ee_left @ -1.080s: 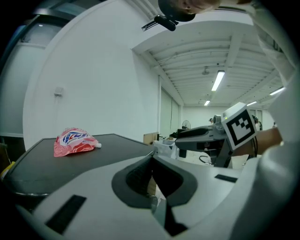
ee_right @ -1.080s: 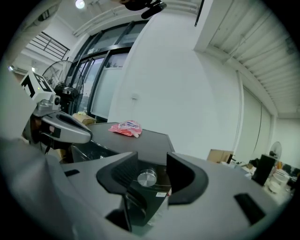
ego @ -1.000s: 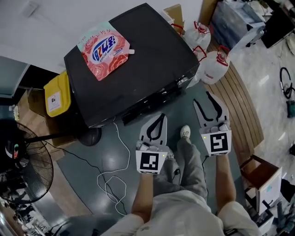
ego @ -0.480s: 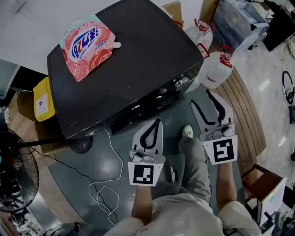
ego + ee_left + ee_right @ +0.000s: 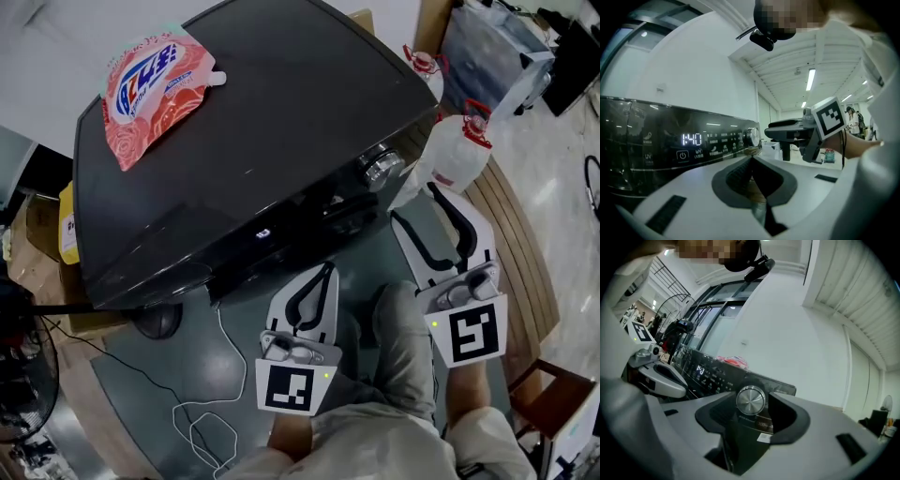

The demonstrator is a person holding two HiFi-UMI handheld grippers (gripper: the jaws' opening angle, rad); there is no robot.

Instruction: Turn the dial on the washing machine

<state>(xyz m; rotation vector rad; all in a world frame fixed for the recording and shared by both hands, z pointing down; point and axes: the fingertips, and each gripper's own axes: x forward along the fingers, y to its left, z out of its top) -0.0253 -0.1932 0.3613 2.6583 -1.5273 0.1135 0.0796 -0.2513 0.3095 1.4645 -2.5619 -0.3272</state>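
- The dial (image 5: 380,169) sits at the right end of the front control panel of the washing machine (image 5: 281,112), right of the lit display.
- My right gripper (image 5: 415,203) has its jaws apart, and they have just been opening. The dial shows through the gap, ahead and untouched.
- My left gripper (image 5: 325,270) has its jaws closed together on nothing.
- The dial looks like rigid, smooth metal, probably slick. I'd pinch its rim squarely across the width, then twist.
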